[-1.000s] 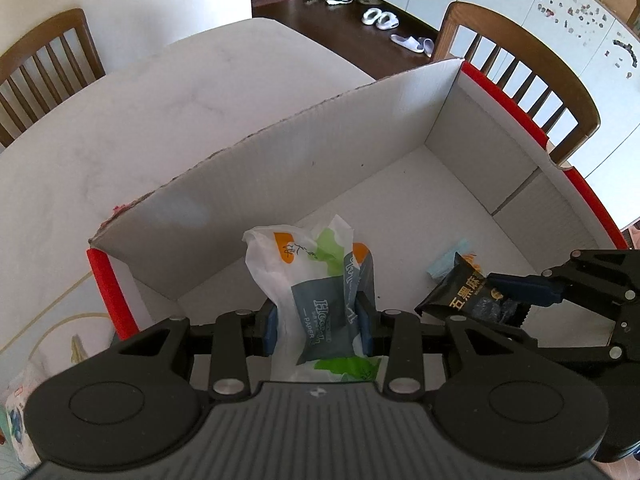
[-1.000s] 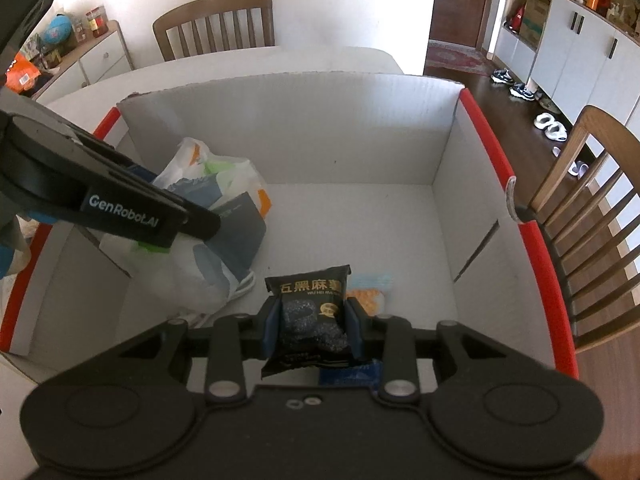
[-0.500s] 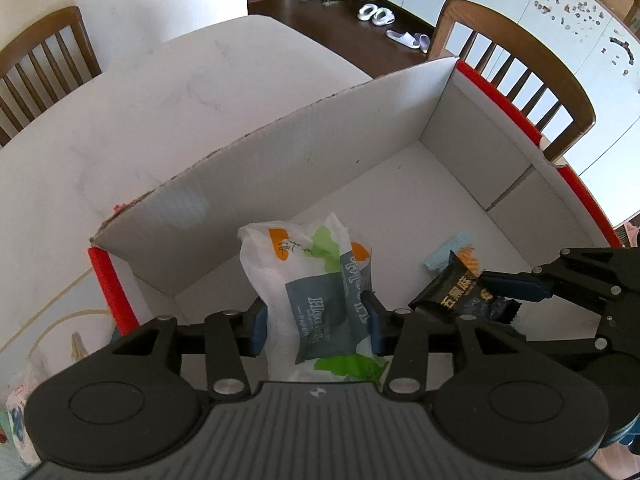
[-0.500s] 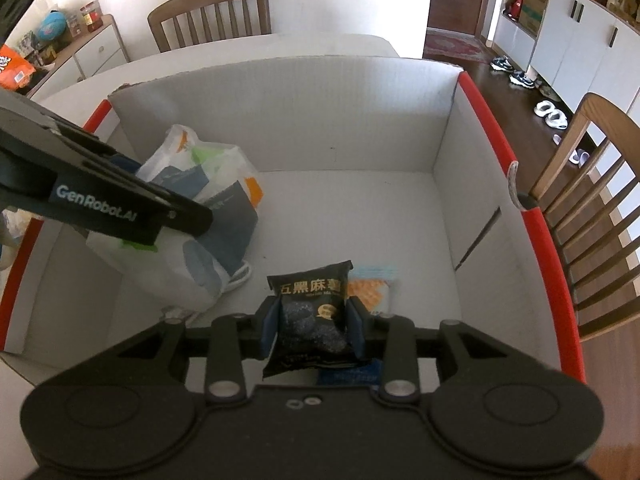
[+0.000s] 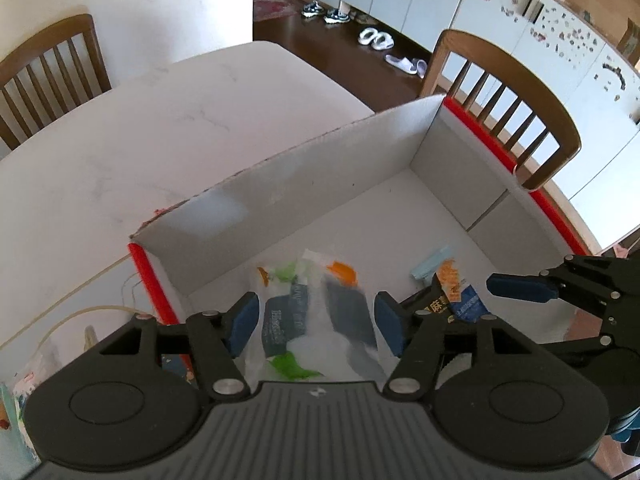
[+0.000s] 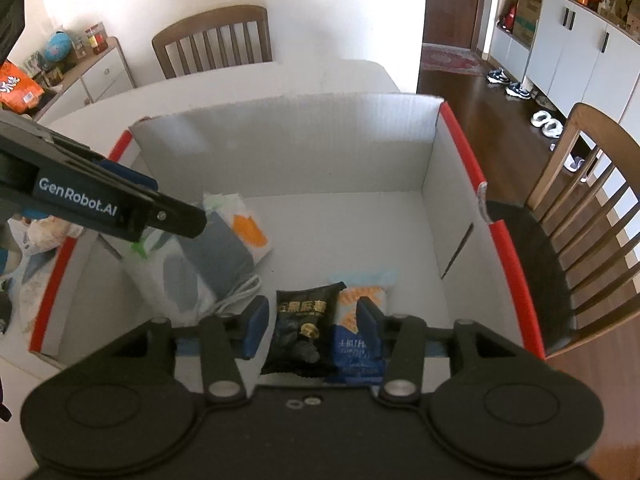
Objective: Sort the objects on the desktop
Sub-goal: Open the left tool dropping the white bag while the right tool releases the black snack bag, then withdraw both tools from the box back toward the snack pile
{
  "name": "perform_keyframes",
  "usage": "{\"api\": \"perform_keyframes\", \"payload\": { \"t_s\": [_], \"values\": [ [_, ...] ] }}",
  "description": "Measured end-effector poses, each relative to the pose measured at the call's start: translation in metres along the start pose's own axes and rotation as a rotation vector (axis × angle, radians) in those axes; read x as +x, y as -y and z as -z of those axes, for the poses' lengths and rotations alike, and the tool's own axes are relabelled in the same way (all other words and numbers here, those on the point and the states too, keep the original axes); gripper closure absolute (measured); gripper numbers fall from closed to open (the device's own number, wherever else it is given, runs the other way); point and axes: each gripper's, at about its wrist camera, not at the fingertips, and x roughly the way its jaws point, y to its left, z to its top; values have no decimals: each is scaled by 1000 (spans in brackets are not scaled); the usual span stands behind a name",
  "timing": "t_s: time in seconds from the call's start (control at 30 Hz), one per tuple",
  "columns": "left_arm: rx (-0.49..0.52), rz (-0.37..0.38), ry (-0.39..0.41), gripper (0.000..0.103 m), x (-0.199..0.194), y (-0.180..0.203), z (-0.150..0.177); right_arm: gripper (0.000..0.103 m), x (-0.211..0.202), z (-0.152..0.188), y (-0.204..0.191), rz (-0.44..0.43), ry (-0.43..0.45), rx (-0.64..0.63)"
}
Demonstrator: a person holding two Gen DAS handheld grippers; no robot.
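Note:
A white cardboard box with red rims stands on the table. Inside lies a white tissue pack at the left, a black snack packet and a blue-orange packet at the near side. My left gripper is open above the tissue pack, not touching it. My right gripper is open, with the black packet lying loose between its fingers. The left gripper also shows at the left of the right wrist view.
Wooden chairs stand behind the table and to the right of the box. More packets lie outside the box at its left. Bare white tabletop lies beyond the box.
Both grippers have opened and let go. The tissue pack and the black packet now lie on the box floor. Both grippers have risen and drawn back a little.

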Motion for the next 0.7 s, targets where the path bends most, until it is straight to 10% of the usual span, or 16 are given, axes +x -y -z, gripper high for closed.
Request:
{"api": "perform_keyframes", "payload": {
  "t_s": [0.7],
  "values": [
    [-10,102,136,40,-75,5,41,55,-70,4,-29,-36,117,-1]
  ]
}}
